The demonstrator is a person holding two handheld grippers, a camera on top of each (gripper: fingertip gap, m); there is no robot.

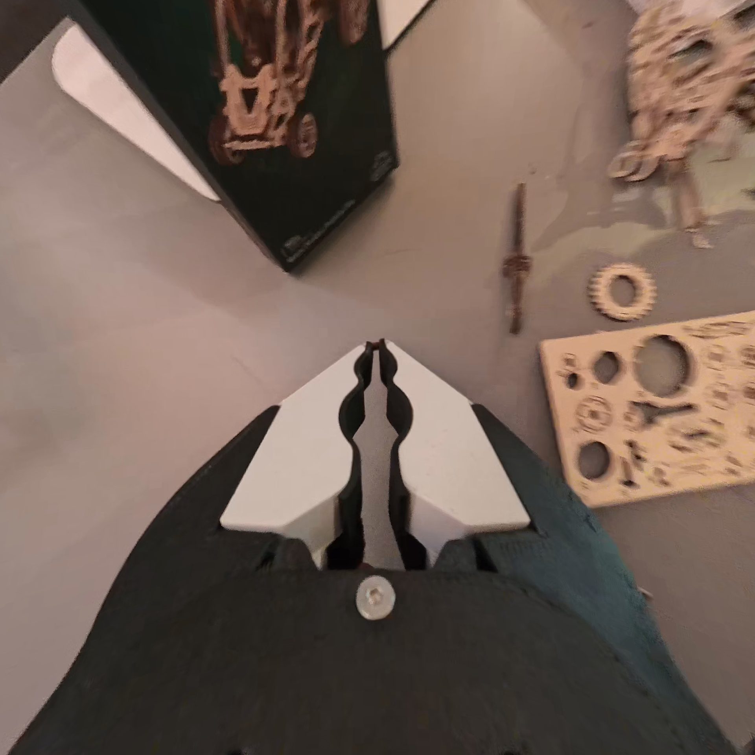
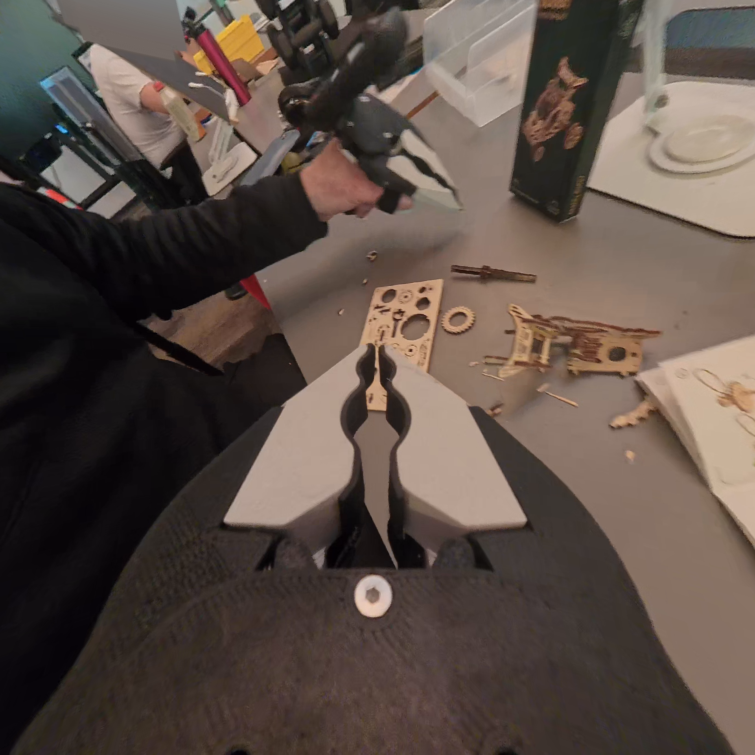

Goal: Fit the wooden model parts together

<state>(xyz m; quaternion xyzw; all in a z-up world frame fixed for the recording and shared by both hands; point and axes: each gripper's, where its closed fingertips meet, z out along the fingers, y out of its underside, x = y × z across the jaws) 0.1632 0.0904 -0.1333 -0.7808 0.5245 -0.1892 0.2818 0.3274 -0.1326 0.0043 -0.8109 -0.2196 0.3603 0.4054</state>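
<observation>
Both grippers, left gripper [image 1: 376, 343] and right gripper [image 2: 376, 347], have fingers pressed together, gripping nothing; the part sheet [image 2: 408, 316] lies near the table [image 2: 531, 245] edge, gear ring [image 2: 459, 320] just beside it, half-built model [image 2: 572, 347] farther right; bare table surrounds the box [image 2: 559, 122].

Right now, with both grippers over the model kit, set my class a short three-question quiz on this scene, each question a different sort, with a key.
1. True or false: the left gripper holds a wooden part.
2. Which lies nearest the toothed wooden ring? A) the punched part sheet B) the dark kit box C) the paper booklets
3. Fill in: the dark box stands ____ on the grey table.

Key: 1 false, it is shut and empty; 2 A; 3 upright.
</observation>
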